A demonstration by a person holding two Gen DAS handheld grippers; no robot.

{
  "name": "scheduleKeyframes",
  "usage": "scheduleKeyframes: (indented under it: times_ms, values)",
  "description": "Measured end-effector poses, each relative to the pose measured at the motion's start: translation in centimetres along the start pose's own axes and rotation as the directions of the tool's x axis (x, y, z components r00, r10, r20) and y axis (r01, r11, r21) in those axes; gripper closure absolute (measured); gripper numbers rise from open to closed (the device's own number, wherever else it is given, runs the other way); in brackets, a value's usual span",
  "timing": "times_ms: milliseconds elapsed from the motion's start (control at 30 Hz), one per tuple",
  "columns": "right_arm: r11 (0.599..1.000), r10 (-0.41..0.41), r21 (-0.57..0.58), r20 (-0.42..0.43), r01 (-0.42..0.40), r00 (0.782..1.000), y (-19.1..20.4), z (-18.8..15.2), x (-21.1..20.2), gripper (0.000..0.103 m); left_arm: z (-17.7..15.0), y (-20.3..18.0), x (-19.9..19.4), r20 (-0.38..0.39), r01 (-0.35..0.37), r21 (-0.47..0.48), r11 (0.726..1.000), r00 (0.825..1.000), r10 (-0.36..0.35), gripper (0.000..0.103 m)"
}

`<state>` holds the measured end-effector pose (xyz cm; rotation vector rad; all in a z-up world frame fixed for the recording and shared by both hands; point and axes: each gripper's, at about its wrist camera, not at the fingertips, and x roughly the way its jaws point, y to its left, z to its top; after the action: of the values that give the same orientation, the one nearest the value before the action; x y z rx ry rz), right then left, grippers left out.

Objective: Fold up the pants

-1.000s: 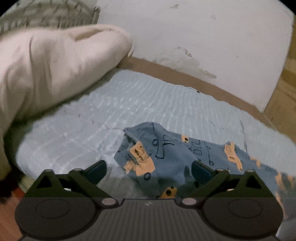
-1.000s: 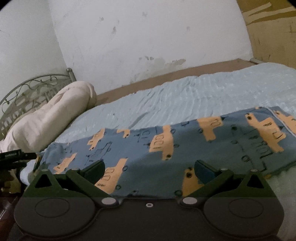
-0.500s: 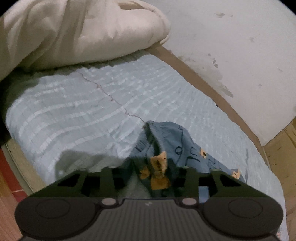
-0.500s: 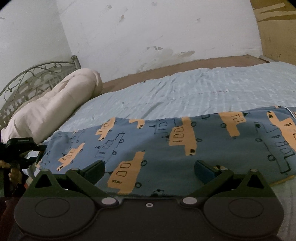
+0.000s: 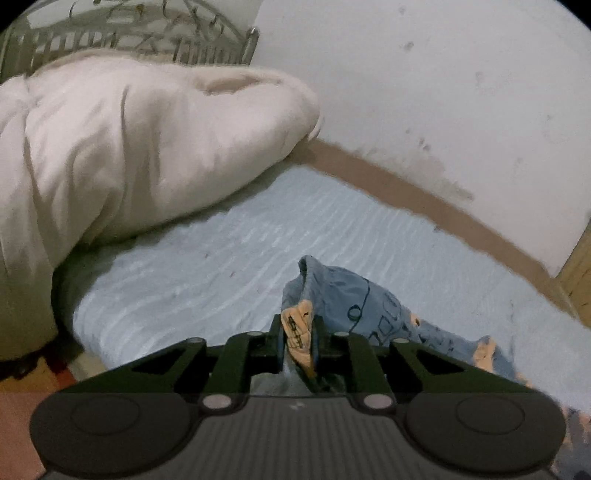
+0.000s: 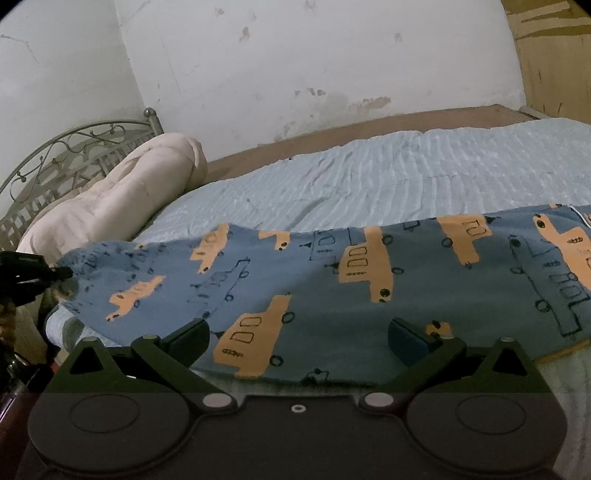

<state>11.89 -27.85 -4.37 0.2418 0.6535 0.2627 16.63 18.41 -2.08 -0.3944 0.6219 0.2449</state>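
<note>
Pants [image 6: 332,280] run off the right wrist view's right edge, waist end unseen; their near hem hides behind the right gripper [image 6: 299,343] body; headboard [image 5: 147,33] blurred, cut by left wrist view's top edge.

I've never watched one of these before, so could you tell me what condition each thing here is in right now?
left gripper: jaws have just been closing, now clamped on the pants' end.
right gripper: open, holding nothing, over the pants' near edge.
pants: spread lengthwise, unfolded, one end bunched and lifted.
blanket: rolled up by the headboard.
bed sheet: spread, slightly wrinkled.
</note>
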Motion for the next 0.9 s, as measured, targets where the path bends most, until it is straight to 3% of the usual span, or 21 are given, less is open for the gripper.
scheduleKeyframes:
  times_ms: [100, 200, 267, 300, 333, 433, 500, 600, 700, 900]
  values:
    - [1.000, -0.003, -0.008, -0.006, 0.003, 1.000, -0.1, -0.3, 0.2, 0.001, -0.7, 0.4, 1.9, -0.066, -0.028, -0.023, 0.999, 0.997, 0.027, 0.087]
    - [0.999, -0.006, -0.031, -0.003, 0.006, 1.000, 0.0, -0.5, 0.1, 0.001, -1.0, 0.1, 2.1, -0.070, -0.035, -0.011, 0.999, 0.997, 0.034, 0.080]
    - [0.999, -0.011, -0.049, -0.001, 0.011, 1.000, 0.1, -0.7, 0.0, 0.001, -1.0, -0.1, 1.6, -0.058, -0.052, 0.013, 0.999, 0.997, 0.052, 0.064]
    - [0.998, -0.013, -0.054, 0.001, 0.013, 1.000, 0.1, -0.8, -0.1, 0.001, -0.8, -0.5, 1.2, -0.050, -0.060, 0.031, 0.998, 0.997, 0.061, 0.047]
    - [0.998, -0.015, -0.058, 0.004, 0.015, 1.000, 0.1, -0.9, 0.0, 0.001, -0.7, -1.0, 0.9, -0.032, -0.069, 0.050, 0.996, 0.997, 0.071, 0.039]
    - [0.997, -0.025, -0.075, 0.023, 0.027, 0.999, 0.4, -0.9, 0.0, 0.001, -0.4, -2.7, 0.0, 0.029, -0.089, 0.136, 0.987, 0.996, 0.086, 0.028]
    - [0.994, -0.040, -0.105, 0.038, 0.044, 0.998, 0.8, -0.8, 0.1, 0.001, -0.3, -4.5, -0.3, 0.054, -0.086, 0.199, 0.976, 0.996, 0.077, 0.026]
    - [0.986, -0.064, -0.150, 0.049, 0.071, 0.997, 1.1, -0.5, 0.7, 0.001, -0.3, -7.6, 0.3, 0.037, -0.024, 0.261, 0.965, 0.999, 0.015, 0.024]
    - [0.980, -0.100, -0.167, 0.065, 0.110, 0.993, 1.0, -0.2, 1.3, 0.001, -1.0, -11.3, 2.0, -0.020, 0.054, 0.315, 0.948, 0.999, -0.051, 0.024]
    - [0.975, -0.143, -0.163, 0.070, 0.153, 0.987, -0.9, -0.5, 1.2, 0.001, -3.3, -17.3, 6.7, -0.154, 0.124, 0.402, 0.907, 0.986, -0.067, 0.022]
